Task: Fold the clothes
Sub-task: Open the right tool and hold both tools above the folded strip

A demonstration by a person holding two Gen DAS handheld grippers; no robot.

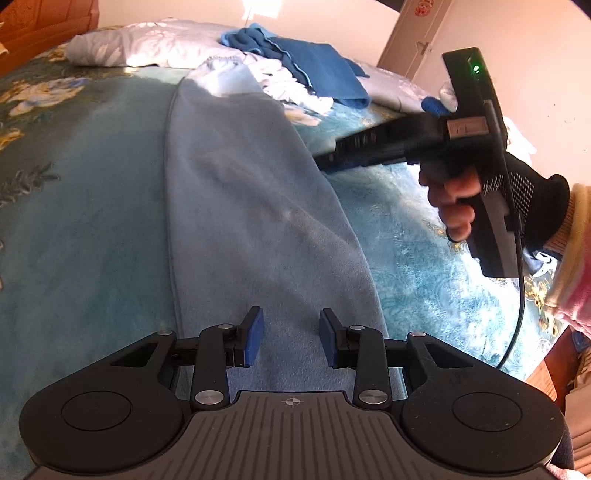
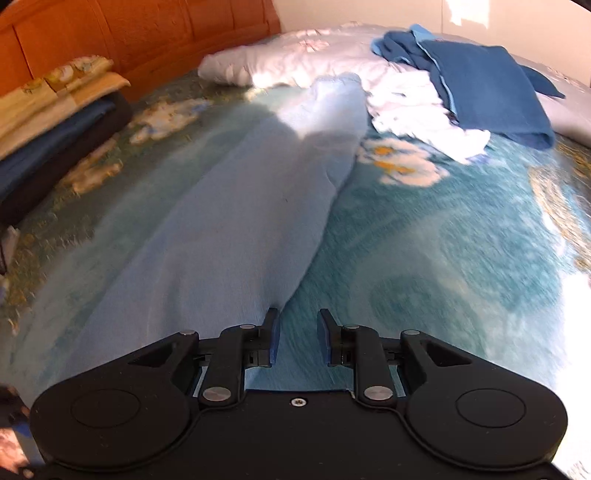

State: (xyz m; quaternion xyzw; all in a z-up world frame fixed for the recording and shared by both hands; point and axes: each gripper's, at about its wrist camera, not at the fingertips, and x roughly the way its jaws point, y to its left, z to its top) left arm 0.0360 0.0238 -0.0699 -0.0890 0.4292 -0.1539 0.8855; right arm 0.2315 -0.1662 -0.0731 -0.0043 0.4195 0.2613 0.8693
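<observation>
A long light-blue fleece garment lies stretched lengthwise on the teal floral bedspread; it also shows in the right wrist view. My left gripper is open and empty, hovering over the garment's near end. My right gripper is open and empty, over the garment's right edge where it meets the bedspread. The right gripper's body, held in a gloved hand, shows in the left wrist view to the right of the garment.
A dark blue towel lies on a pile of white clothes at the far end. A pale quilt lies beyond. Folded bedding sits stacked by the wooden headboard at the left.
</observation>
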